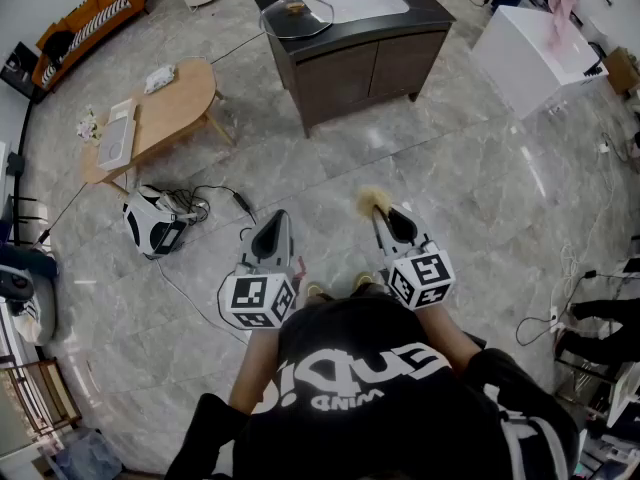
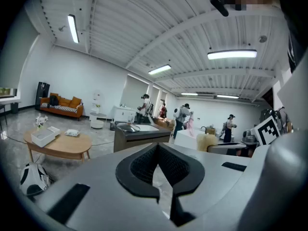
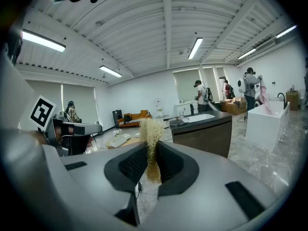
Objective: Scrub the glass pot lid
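Black shirt (image 1: 370, 368) with white print fills the bottom of the head view, and just beyond it the person holds two claws side by side over the grey marble floor (image 1: 470, 198), each with one marker cube at its back. One glass pot lid (image 1: 297, 16) (image 2: 126, 127) (image 3: 179, 121) lies well ahead of both claws, on the left end of a dark table (image 1: 350, 30) beside its white sink (image 1: 368, 1).

One straw-coloured fibre scrubber (image 1: 373, 201) (image 3: 152, 134) is pinched upright in the right claw (image 1: 385, 215) (image 3: 153, 150). Its jaws press on the lower stem while the frayed tuft stands out above the tips. In its own view the left claw (image 1: 277, 220) (image 2: 156, 148) has its jaws together at the tips with nothing between them, only floor showing through the slit behind.

Left of the dark table stands one oval wooden table (image 1: 185, 88) that carries a white tray (image 1: 118, 133), a small bunch of flowers (image 1: 88, 125) and a small white object. One black-and-white bag (image 1: 155, 223) sits on the floor near the left claw, with a dark cable (image 1: 225, 196) trailing from it. One orange sofa (image 1: 90, 18) lines the far left wall, and one white cabinet (image 1: 530, 53) stands right of the dark table. Several people stand far back in both gripper views, too small to count surely
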The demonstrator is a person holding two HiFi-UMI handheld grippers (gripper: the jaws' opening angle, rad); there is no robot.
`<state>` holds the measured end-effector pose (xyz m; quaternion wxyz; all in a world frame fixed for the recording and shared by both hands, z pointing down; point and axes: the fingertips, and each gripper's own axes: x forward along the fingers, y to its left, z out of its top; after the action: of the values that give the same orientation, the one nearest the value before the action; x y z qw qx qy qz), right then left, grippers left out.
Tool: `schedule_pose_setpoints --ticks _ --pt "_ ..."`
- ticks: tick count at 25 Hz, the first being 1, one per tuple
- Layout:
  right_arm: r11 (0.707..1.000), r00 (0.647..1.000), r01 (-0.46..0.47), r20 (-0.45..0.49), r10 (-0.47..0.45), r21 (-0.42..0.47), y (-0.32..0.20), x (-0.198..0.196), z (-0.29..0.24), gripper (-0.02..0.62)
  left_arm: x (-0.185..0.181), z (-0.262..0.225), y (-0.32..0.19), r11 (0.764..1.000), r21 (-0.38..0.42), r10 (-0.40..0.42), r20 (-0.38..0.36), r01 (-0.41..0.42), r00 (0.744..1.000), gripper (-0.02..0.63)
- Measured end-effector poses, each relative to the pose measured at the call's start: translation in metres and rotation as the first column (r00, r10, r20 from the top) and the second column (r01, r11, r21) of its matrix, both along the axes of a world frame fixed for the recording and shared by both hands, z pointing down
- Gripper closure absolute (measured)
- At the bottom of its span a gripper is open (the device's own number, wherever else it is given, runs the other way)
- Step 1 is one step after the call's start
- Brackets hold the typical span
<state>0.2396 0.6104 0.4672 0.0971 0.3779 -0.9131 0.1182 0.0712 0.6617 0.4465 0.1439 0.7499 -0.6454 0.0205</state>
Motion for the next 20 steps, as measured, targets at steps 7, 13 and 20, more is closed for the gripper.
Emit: schedule_pose_setpoints --ticks 7,13,20 --pt "1.0 1.0 -0.002 0.01 0.002 -0.011 0.008 -0.018 0.0 0.552 -0.021 -0.001 0.007 1.0 -0.006 0.0 -0.001 0.0 1.0 0.592" --pt "0.999 0.999 -0.029 0.032 0.03 -0.016 0.01 -0.034 0.004 0.551 -0.034 0.006 0.007 0.999 -0.013 0.043 -0.003 -0.043 0.999 0.592" --pt "0.998 0.997 -0.056 0.053 0.054 0.019 0.008 -0.061 0.006 0.552 -0.058 0.022 0.002 0.997 -0.017 0.069 -0.017 -0.069 0.997 0.592"
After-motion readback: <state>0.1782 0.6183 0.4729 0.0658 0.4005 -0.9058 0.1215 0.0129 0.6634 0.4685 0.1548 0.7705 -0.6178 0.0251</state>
